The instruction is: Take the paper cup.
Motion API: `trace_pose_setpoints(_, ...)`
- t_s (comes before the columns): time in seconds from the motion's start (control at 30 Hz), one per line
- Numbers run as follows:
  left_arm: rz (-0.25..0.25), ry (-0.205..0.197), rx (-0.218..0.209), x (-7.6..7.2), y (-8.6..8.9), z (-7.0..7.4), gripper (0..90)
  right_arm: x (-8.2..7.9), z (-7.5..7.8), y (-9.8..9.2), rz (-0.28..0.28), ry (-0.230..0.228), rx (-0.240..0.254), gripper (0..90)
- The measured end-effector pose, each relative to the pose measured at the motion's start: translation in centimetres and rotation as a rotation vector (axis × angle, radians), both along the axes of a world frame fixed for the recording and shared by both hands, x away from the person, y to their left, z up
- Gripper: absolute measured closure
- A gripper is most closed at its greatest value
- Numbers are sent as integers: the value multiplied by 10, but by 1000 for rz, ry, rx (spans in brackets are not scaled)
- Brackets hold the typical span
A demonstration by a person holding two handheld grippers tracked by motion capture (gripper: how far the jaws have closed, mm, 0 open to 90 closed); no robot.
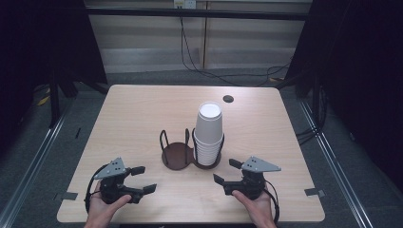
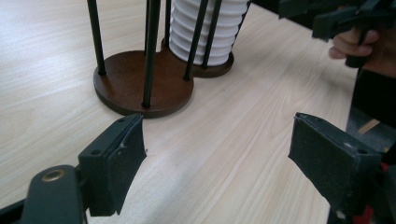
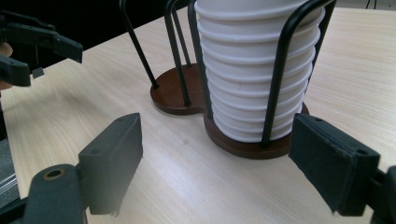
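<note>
A dark wooden cup holder (image 1: pixel 177 156) with black wire posts stands mid-table. Its left bay is empty; its right bay holds a stack of white paper cups (image 1: pixel 209 133), bottoms up. My left gripper (image 1: pixel 146 178) rests near the front edge, left of the holder, open with nothing between its jaws. My right gripper (image 1: pixel 224 171) sits to the right, also open and empty. In the left gripper view, the left gripper (image 2: pixel 217 158) faces the empty bay (image 2: pixel 140 88) and the cups (image 2: pixel 205 32). The right gripper (image 3: pixel 217 158) faces the cups (image 3: pixel 252 70) at close range.
The light wooden table (image 1: pixel 142 114) has a round cable hole (image 1: pixel 228 99) near its far edge. Black cables (image 1: pixel 199 61) trail over the floor behind it. Dark curtains flank both sides.
</note>
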State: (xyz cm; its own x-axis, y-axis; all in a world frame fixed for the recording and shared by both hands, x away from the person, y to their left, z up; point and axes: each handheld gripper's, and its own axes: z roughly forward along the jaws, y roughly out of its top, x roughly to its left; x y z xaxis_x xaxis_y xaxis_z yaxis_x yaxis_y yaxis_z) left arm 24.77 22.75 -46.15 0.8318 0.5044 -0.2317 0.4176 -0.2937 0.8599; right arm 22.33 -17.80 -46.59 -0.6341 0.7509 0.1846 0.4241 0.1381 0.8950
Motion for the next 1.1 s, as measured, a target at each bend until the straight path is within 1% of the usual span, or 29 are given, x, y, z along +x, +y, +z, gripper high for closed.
trace_pose_setpoints(0.1,6,-4,-1,-1,0,0,180,1,1,0,11,4,-1,173)
trace_pose_setpoints(0.13,1,-9,2,-1,0,0,180,1,1,0,14,1,-8,173)
trace_pose_setpoints(0.2,-12,-5,-4,-2,-2,0,181,1,1,0,22,1,-11,172)
trace_pose_setpoints(0.23,-20,-2,1,-2,-3,0,180,1,2,1,29,5,-10,173)
trace_pose_setpoints(0.33,-27,-5,8,-3,-5,-1,180,1,2,1,30,6,-11,173)
trace_pose_setpoints(0.4,-35,-3,3,-3,-5,0,181,2,3,0,29,10,-12,173)
trace_pose_setpoints(0.47,-31,-2,9,-4,-5,-1,186,2,5,-1,30,9,-13,173)
trace_pose_setpoints(0.53,-33,-1,13,-3,-4,-1,186,3,5,-2,28,4,-23,171)
trace_pose_setpoints(0.57,-28,-7,14,-3,-4,0,186,4,6,-2,32,6,-27,172)
trace_pose_setpoints(0.6,-23,-9,13,-4,-3,0,186,4,8,-1,37,22,-34,180)
trace_pose_setpoints(0.63,-25,-9,11,-4,-3,0,186,4,8,-1,37,22,-34,180)
trace_pose_setpoints(0.7,-28,-9,20,-4,-3,0,187,4,11,-2,53,40,-38,195)
trace_pose_setpoints(0.73,-30,-10,24,-5,-3,0,188,5,14,-2,53,39,-44,197)
trace_pose_setpoints(0.77,-35,-8,21,-5,-4,0,192,5,17,-3,51,54,-38,195)
trace_pose_setpoints(0.8,-37,-6,20,-5,-4,0,192,5,17,-3,51,54,-38,195)
trace_pose_setpoints(0.87,-44,-7,13,-6,-5,0,193,5,19,-4,46,59,-54,195)
trace_pose_setpoints(0.93,-53,-11,-7,-6,-5,0,193,4,20,-3,53,68,-63,194)
trace_pose_setpoints(1.0,-52,-16,-6,-6,-4,1,185,4,20,0,67,70,-65,193)
trace_pose_setpoints(1.03,-53,-13,-6,-6,-4,1,178,3,21,1,74,74,-67,189)
trace_pose_setpoints(1.1,-58,-18,1,-6,-3,1,169,3,25,2,74,65,-75,186)
